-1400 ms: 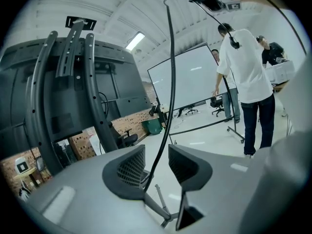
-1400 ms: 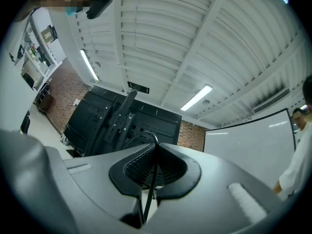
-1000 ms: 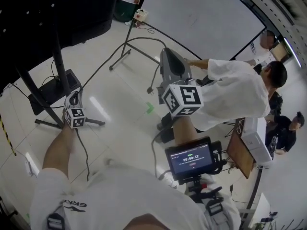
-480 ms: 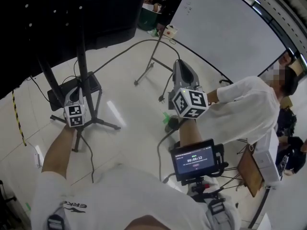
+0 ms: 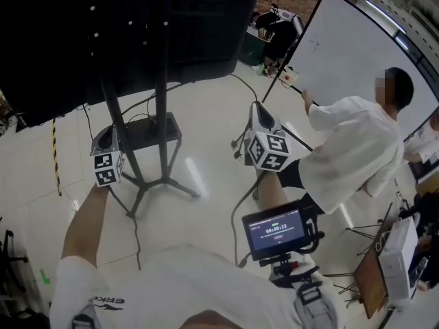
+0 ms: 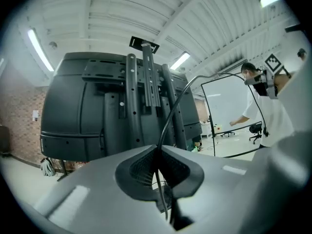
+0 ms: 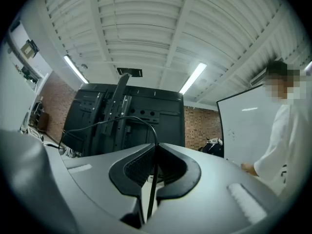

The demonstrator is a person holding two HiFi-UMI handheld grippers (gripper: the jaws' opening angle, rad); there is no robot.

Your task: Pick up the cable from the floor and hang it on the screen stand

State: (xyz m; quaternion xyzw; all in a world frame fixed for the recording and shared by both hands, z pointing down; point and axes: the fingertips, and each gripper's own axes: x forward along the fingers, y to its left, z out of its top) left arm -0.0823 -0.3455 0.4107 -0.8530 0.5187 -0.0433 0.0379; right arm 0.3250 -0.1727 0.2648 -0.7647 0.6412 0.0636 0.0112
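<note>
A thin black cable (image 6: 170, 117) runs between my two grippers and both are shut on it. In the left gripper view it rises out of my left gripper (image 6: 158, 147), arcs up and drops away to the right. In the right gripper view the same cable (image 7: 122, 119) leaves my right gripper (image 7: 156, 147) and loops left. The head view shows the left gripper (image 5: 105, 130) beside the screen stand (image 5: 162, 88) and the right gripper (image 5: 256, 105) to its right. Slack cable (image 5: 136, 232) hangs below my left arm. The black screen (image 6: 68, 116) fills the space ahead.
A person in a white shirt (image 5: 357, 149) stands at the right by a whiteboard (image 5: 357, 40). A black box (image 5: 147, 132) sits on the stand's legs (image 5: 180, 187). Other cables lie on the floor (image 5: 206, 156). A small monitor (image 5: 274, 228) hangs at my chest.
Both grippers have risen with the cable and come closer to the screen stand, which now fills more of the head view. The person in white has shifted to the right.
</note>
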